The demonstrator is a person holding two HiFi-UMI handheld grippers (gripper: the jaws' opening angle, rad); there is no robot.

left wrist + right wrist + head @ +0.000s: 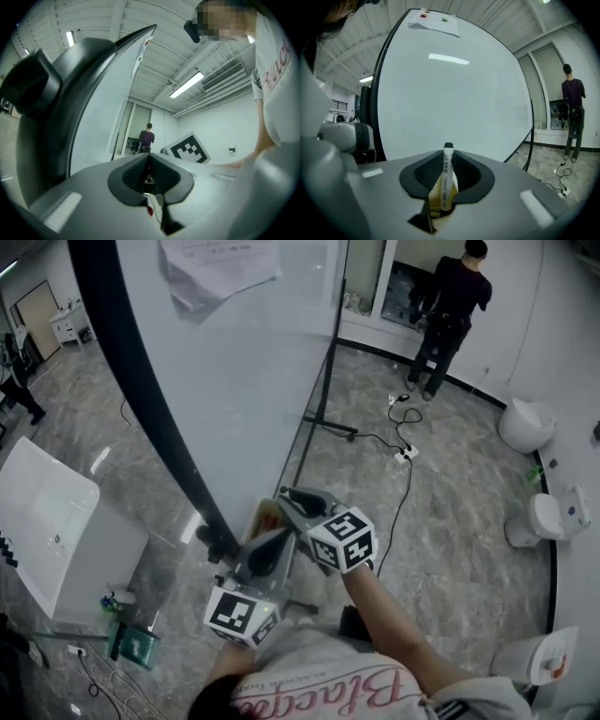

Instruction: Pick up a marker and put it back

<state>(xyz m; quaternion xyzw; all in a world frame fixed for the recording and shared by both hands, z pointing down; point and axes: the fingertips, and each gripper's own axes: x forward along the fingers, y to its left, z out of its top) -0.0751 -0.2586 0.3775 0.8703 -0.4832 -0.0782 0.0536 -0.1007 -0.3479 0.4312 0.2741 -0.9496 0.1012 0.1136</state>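
Note:
A white marker (446,183) with a black cap stands upright between the jaws of my right gripper (448,153), whose pads close on its barrel. Under it shows a yellowish holder (435,199). In the head view the right gripper (287,497) points left at that holder (264,517), low by the whiteboard (234,381). My left gripper (279,538) sits just below it, pointing up. In its own view the left gripper (149,161) has its pads together with nothing between them.
The whiteboard's dark frame (141,399) and stand foot (328,423) are close ahead. Cables and a power strip (406,455) lie on the floor. A person (450,306) stands at the back; white stools (525,423) are at the right, a white table (47,512) at the left.

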